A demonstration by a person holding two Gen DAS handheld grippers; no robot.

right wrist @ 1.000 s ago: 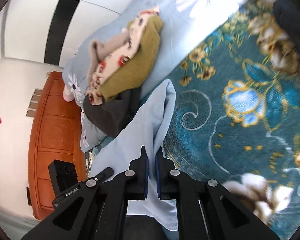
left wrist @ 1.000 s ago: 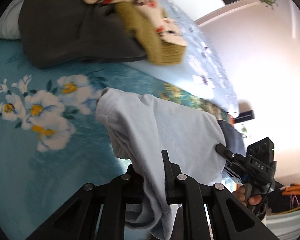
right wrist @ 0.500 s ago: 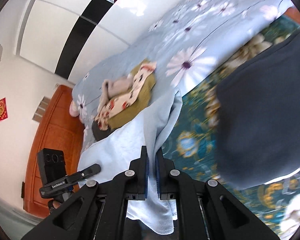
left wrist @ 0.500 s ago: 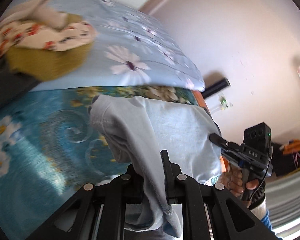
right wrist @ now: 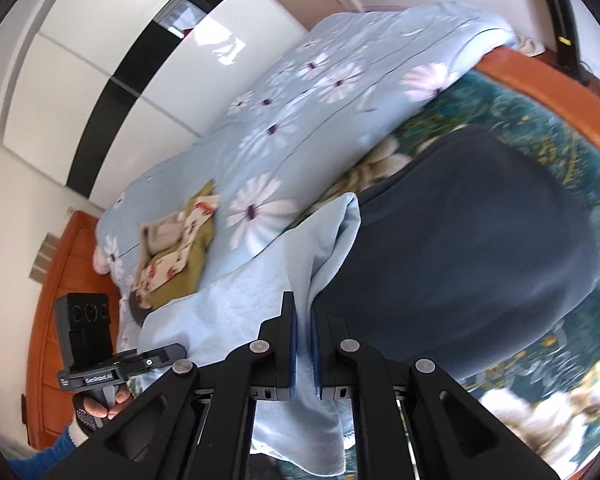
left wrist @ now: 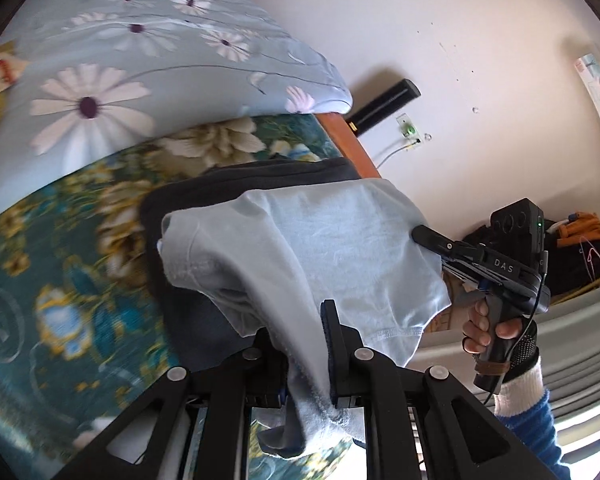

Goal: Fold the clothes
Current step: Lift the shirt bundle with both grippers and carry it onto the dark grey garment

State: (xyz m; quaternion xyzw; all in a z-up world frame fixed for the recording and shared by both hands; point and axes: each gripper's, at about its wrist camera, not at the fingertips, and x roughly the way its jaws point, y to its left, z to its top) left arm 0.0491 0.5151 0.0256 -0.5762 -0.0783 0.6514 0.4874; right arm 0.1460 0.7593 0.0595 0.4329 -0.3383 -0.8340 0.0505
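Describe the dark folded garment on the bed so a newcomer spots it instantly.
Start at the bed's teal floral cover, near the orange wooden bed edge. The dark navy folded garment lies flat there, below the daisy-print quilt. It is the only plain dark piece; the light blue garment is held over it.

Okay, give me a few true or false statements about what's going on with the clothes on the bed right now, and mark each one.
1. Both tools are clamped on the light blue garment. True.
2. The left tool is empty. False: blue cloth hangs between its jaws.
3. A dark folded garment lies on the bed beneath the blue one. True.
4. The right tool grips the daisy-print quilt. False: it grips the blue garment.
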